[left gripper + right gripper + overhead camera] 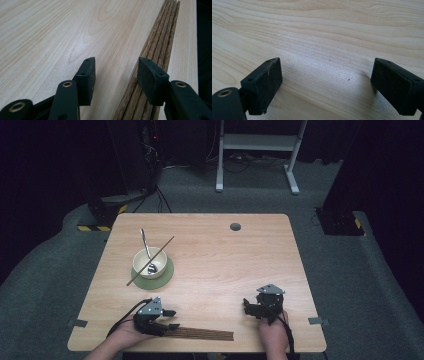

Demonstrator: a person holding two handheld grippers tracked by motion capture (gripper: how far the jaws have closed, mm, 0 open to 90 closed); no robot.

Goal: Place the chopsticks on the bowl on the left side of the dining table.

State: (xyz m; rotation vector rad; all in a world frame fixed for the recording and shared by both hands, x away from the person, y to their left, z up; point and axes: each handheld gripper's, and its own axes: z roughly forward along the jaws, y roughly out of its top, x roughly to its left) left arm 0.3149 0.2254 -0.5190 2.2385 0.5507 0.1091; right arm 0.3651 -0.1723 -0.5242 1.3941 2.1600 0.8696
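Note:
A flat bundle of several dark wooden chopsticks [202, 334] lies along the table's front edge. My left gripper [171, 319] rests at the bundle's left end, jaws apart. In the left gripper view its fingers [116, 75] stand open over bare wood, and the right-hand finger sits over the chopsticks [160, 42] without pinching them. My right gripper [248, 307] rests on the table farther right, apart from the bundle. Its jaws [325, 82] are wide open with only tabletop between them.
A cream bowl [149, 262] stands on a green mat [167, 275] at the middle left. A metal spoon [146, 247] leans in it and a single chopstick [160, 250] lies across its rim. A grey cable hole [235, 226] marks the far side.

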